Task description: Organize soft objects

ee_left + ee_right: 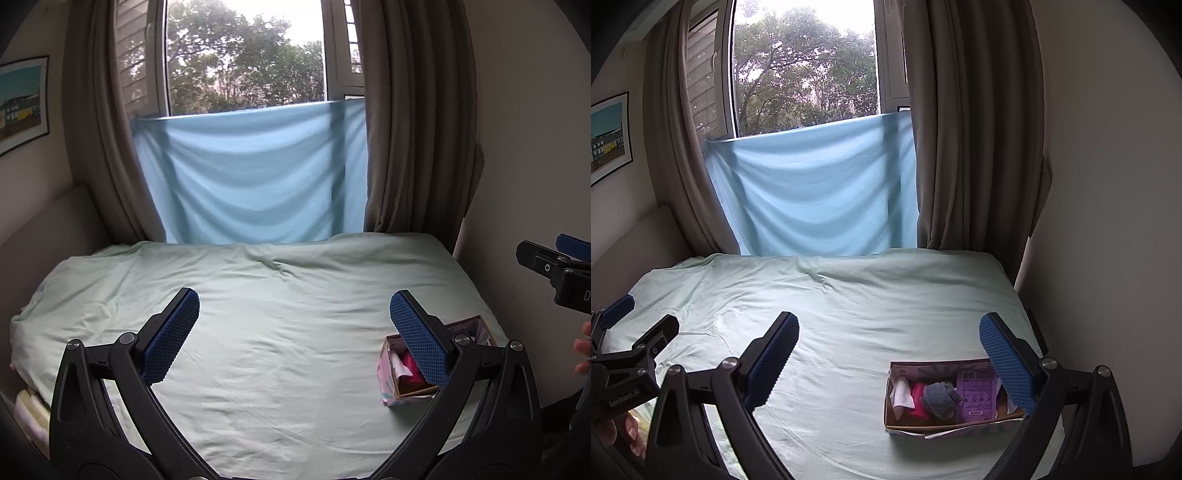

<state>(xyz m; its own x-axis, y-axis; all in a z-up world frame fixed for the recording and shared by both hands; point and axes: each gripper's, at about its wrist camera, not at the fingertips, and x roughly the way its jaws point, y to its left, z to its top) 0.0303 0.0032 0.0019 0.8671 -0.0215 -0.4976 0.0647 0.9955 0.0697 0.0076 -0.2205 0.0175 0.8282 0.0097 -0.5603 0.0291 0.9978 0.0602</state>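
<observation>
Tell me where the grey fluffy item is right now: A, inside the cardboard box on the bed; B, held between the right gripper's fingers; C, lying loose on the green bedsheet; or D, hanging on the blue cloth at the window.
A: in the right wrist view the grey fluffy item sits inside the cardboard box on the bed, while the right gripper is open and empty.
</observation>
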